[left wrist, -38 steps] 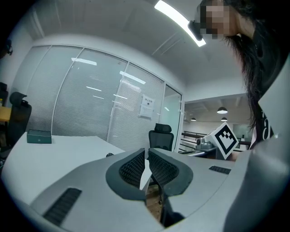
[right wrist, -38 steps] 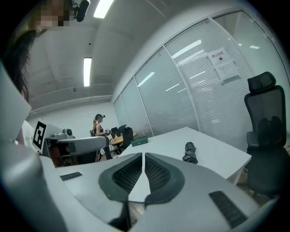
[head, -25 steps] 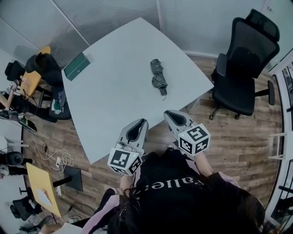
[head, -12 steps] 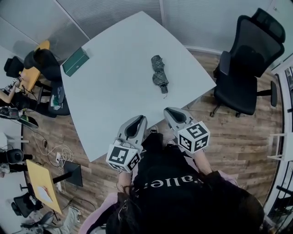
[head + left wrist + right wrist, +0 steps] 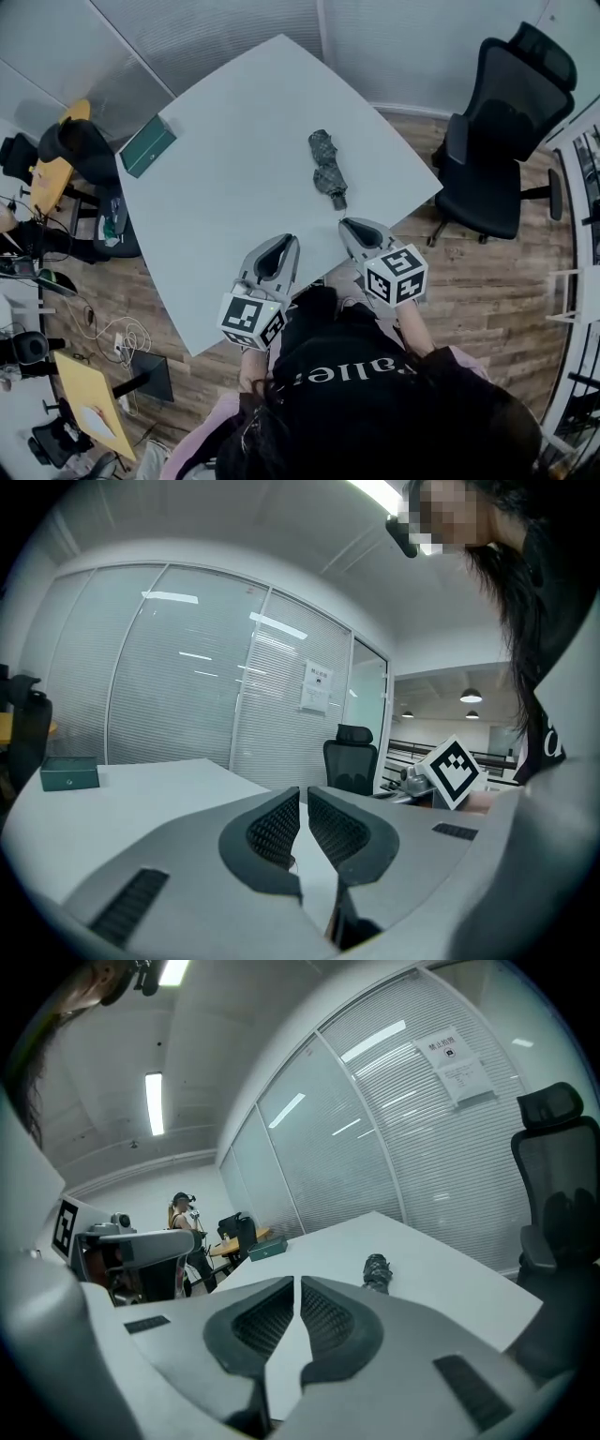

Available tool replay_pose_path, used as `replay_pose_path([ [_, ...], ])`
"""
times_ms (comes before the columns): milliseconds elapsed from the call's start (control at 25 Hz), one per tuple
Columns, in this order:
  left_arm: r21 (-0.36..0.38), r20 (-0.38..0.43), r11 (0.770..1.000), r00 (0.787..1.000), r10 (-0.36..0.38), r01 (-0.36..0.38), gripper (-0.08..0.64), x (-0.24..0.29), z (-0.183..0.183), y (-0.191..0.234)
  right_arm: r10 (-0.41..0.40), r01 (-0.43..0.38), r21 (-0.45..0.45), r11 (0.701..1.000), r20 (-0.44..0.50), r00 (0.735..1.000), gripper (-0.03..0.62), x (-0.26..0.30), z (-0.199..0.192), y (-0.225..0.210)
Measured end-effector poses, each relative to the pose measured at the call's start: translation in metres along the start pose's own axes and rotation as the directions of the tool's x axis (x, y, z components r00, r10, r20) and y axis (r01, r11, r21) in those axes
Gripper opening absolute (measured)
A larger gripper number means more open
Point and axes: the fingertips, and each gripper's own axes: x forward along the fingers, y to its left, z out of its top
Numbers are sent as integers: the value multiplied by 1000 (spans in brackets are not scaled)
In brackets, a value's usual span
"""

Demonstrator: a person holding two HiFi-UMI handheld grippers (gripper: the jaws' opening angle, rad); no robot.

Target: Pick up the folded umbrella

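The left tongs [image 5: 284, 241] and right tongs [image 5: 348, 224] have neared the folded umbrella [image 5: 327, 169], both closed on nothing.

i see bright, even office light. a ceiling strip [image 5: 156, 1101] glares at the upper left of the right gripper view, streaking the glass wall [image 5: 375, 1138]. the tabletop [image 5: 234, 169] carries only faint shadows. edges bend hard, corners go black, and the left hand-held gripper [image 5: 302, 794] looks soft up close.

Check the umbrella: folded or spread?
Folded. The umbrella lies flat on the white table as a short, compact bundle, with the canopy gathered in and no ribs spread.
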Motion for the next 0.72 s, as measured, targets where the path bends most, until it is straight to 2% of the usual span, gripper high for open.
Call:
replay_pose_path([
  [280, 2, -4, 1000, 1000, -11, 11, 44, 9, 4, 32, -60, 59, -36, 998, -45, 997, 32, 39, 6, -31],
  [520, -19, 3, 1000, 1000, 3, -3, 44, 10, 5, 62, -109, 103, -59, 993, -119, 987, 35, 87, 2, -65],
  [640, -33, 6, 999, 1000, 11, -11, 44, 11, 4, 75, -136, 127, -63, 990, -174, 975, 98, 113, -6, -87],
  [720, -41, 6, 999, 1000, 13, -13, 44, 12, 3, 81, -155, 144, -64, 987, -213, 965, 117, 129, -11, -103],
])
